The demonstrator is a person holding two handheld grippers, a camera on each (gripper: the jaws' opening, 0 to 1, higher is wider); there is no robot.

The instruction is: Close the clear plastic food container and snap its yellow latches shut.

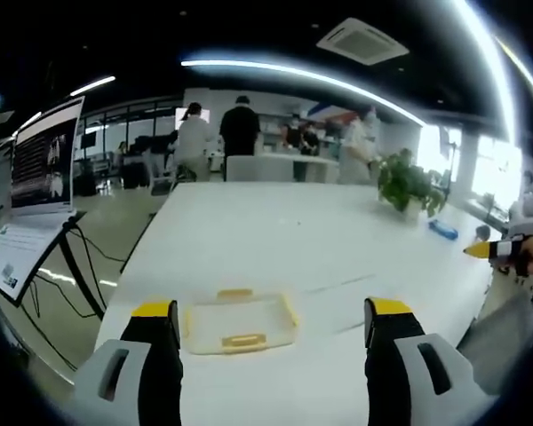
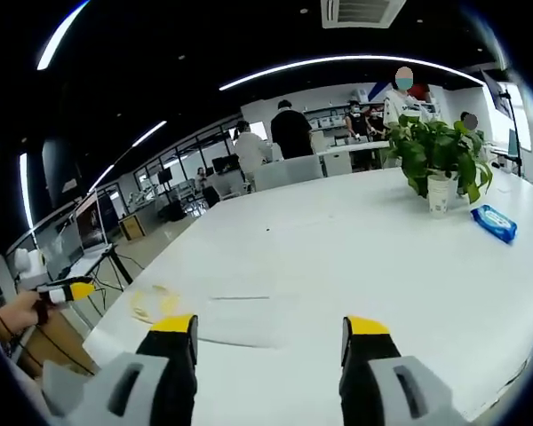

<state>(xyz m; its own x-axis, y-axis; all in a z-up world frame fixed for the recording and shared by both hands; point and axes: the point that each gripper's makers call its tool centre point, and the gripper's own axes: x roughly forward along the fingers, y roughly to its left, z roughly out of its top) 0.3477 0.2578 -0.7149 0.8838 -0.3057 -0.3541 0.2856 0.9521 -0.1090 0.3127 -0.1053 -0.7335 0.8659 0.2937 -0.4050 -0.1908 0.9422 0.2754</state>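
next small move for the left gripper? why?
Probably ease the left gripper forward and down toward the clear container. Its jaws stand wide open and empty, and the container lies flat on the white table just ahead between them, yellow latches not yet touched. The right gripper is also open, off to the side.

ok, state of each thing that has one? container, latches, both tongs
clear container: on the white table, lid on, untouched
yellow latches: too small to tell whether they are snapped
left tongs: open, empty, container just ahead between the jaws
right tongs: open, empty, over bare table, container off to their left
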